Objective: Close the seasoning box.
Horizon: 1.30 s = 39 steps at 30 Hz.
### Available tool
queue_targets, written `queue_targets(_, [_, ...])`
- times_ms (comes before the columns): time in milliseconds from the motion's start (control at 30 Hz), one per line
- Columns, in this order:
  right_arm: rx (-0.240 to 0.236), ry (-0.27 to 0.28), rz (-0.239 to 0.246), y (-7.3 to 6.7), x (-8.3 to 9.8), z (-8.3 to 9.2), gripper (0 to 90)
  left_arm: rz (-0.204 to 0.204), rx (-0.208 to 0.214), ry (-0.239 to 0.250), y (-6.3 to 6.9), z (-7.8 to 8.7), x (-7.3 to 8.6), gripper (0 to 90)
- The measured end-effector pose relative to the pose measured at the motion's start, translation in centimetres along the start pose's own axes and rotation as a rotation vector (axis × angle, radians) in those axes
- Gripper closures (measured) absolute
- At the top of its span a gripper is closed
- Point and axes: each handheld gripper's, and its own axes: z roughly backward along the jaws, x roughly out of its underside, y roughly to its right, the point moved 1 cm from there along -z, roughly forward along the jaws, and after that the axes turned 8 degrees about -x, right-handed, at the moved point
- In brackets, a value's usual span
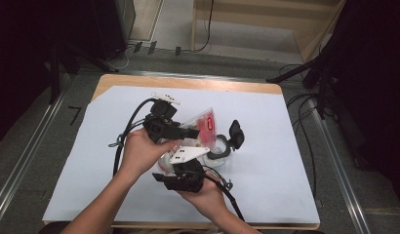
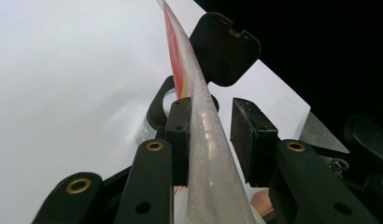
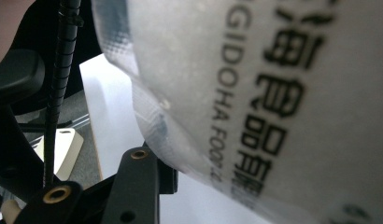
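Note:
A clear plastic bag (image 1: 204, 124) with a red label hangs over the table between both grippers. My left gripper (image 1: 192, 132) has the bag's edge (image 2: 208, 154) between its jaws. One pad (image 2: 179, 135) touches the film, and the other stands a little apart from it. My right gripper (image 1: 171, 165) grips the bag's lower end from below. In the right gripper view one pad (image 3: 167, 179) presses on the printed film (image 3: 255, 93), which hides the other jaw. A glass jar (image 1: 220, 147) stands behind the bag, its black hinged lid (image 1: 236, 132) flipped open.
A white sheet (image 1: 115, 195) covers the wooden table, with its bare edge (image 1: 188, 83) at the back. The jar (image 2: 157, 109) and its lid (image 2: 224, 49) sit just past the left jaws. Cables and dark stands (image 1: 310, 73) lie off the table's right side.

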Motion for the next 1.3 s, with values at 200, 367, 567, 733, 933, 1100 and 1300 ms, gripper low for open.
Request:
queue_targets(200, [0.006,0.007,0.002,-0.05,0.09,-0.07,62.8,-0.005,-0.008,0.001,0.23,0.03,0.03,69.7])
queue_targets(367, [0.004,0.006,0.004,-0.12,0.16,-0.09,62.8,-0.010,-0.002,0.000,0.34,0.04,0.02,69.8])
queue_targets(567, [0.002,0.006,0.005,-0.15,0.18,-0.10,62.8,-0.014,-0.007,-0.003,0.39,0.04,0.02,69.7])
queue_targets(733, [0.002,0.007,0.005,-0.16,0.19,-0.10,62.8,-0.020,-0.006,0.003,0.44,0.00,0.04,69.9])
queue_targets(933, [0.000,0.013,0.006,-0.25,0.22,-0.10,62.8,-0.019,-0.007,-0.002,0.55,0.03,0.02,69.9])
queue_targets(1100, [-0.002,0.015,0.008,-0.30,0.27,-0.14,62.8,-0.021,-0.011,-0.005,0.63,0.03,0.01,69.8])
queue_targets(1300, [-0.001,0.017,0.007,-0.32,0.28,-0.14,62.8,-0.023,-0.011,-0.004,0.66,0.02,0.00,69.6])
